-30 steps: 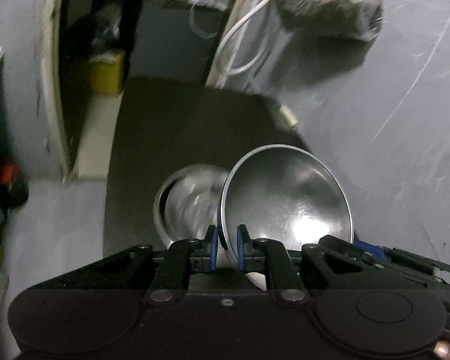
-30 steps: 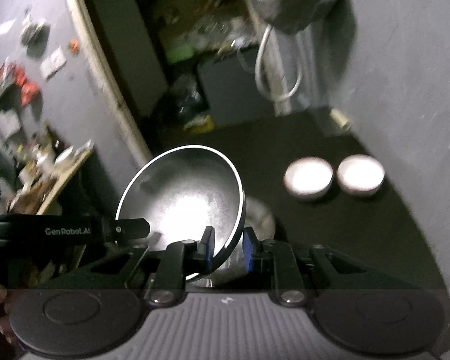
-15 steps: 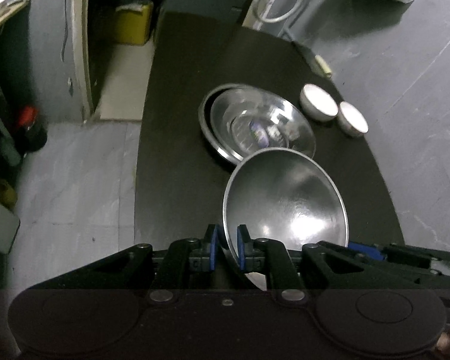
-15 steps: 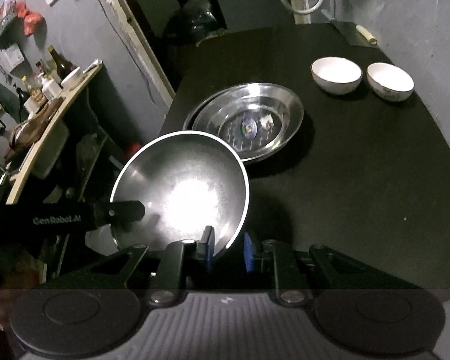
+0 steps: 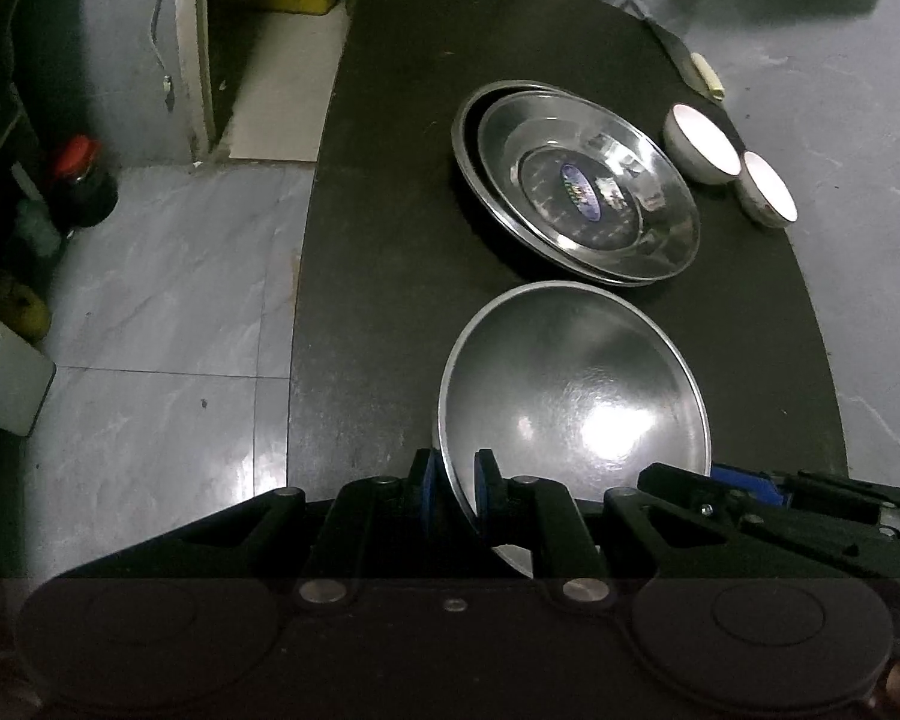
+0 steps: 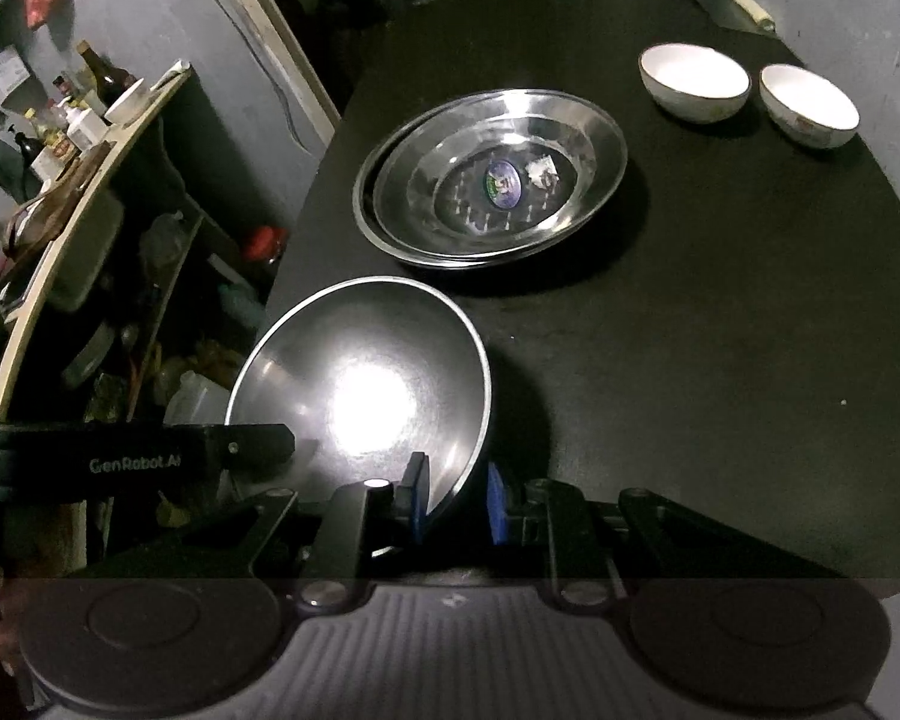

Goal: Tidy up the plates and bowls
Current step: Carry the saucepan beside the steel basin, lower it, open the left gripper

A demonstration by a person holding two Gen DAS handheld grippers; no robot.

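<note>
Both tongs pinch one steel bowl (image 5: 573, 396) by its rim. The left tongs (image 5: 453, 483) clamp the rim's left side between blue pads; the right tongs (image 6: 453, 501) clamp the opposite side, with the rim between their pads. The bowl is tilted, its hollow facing the cameras, and sits above the near left part of the dark surface (image 6: 720, 360); whether it touches the surface cannot be told.

Beyond it, toward the middle of the surface, two steel plates (image 5: 588, 192) are nested, the upper one bearing a sticker. Two white bowls (image 6: 693, 81) stand side by side, apart from each other, near the far right edge. A pale-handled object (image 5: 705, 75) lies at the far right corner. The floor (image 5: 162, 300) is grey tile.
</note>
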